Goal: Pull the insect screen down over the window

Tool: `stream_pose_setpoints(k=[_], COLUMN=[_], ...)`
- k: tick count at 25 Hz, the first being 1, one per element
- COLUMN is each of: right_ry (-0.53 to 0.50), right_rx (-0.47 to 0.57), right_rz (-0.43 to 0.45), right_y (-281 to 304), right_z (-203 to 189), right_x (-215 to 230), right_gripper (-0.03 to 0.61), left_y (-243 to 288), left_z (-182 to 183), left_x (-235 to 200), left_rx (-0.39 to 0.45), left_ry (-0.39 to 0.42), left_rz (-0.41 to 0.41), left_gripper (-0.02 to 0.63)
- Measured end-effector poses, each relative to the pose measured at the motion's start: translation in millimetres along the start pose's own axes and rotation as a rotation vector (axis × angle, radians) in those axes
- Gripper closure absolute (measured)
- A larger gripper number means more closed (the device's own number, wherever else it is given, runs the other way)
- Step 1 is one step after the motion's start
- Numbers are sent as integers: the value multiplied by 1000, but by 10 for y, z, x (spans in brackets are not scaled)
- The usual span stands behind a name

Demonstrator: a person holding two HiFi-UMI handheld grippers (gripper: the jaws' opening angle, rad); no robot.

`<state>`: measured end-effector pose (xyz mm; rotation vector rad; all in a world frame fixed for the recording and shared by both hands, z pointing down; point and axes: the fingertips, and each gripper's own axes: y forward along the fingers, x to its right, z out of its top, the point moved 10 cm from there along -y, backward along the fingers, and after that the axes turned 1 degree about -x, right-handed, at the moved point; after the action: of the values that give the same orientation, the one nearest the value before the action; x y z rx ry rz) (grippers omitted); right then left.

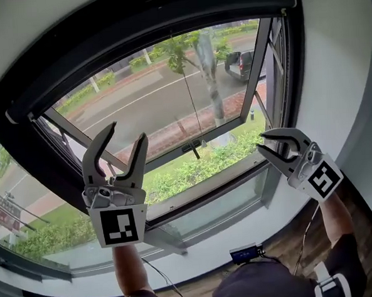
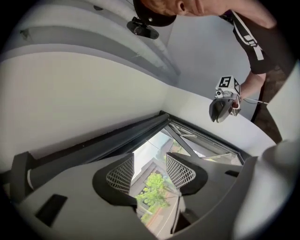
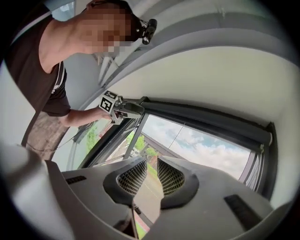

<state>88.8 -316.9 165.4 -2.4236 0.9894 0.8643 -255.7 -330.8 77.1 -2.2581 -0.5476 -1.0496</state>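
The insect screen is rolled up in its dark cassette along the top of the black window frame. A thin pull cord hangs from it down the middle of the opening to a small dark end piece. My left gripper is raised in front of the lower left of the opening, open and empty. My right gripper is at the lower right corner of the frame, also open and empty. The left gripper view shows the cassette beyond the left gripper. The right gripper view shows the cassette and cord beyond the right gripper.
The glass sash is swung outward on its stays, over a hedge, a road and a parked car. White wall flanks the window on the right. Below is the white sill with a small dark device and a cable.
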Motion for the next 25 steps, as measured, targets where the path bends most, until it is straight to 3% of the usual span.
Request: stream_pose_setpoints(k=[4, 8, 16, 18, 20, 25], right_ry=[-163, -306, -450, -485, -551, -632], right_rx=[-57, -33, 22, 3, -34, -101], right_rz=[-56, -58, -97, -98, -100, -101], right_y=[-5, 138, 481, 644, 780, 955], right_z=[75, 147, 245, 299, 380, 494], right_x=[347, 836, 1573, 1719, 1818, 1910], right_gripper=[508, 508, 508, 508, 508, 508], left_y=[381, 691, 1178, 1291, 1393, 1609], left_z=[143, 331, 535, 509, 474, 363], left_x=[17, -33, -174, -226, -296, -376], left_rx=[-90, -188, -426, -468, -480, -490], left_ry=[98, 193, 451, 467, 459, 456], left_rz=[-8, 16, 121, 114, 121, 108], left_gripper=[385, 385, 391, 448, 548, 566])
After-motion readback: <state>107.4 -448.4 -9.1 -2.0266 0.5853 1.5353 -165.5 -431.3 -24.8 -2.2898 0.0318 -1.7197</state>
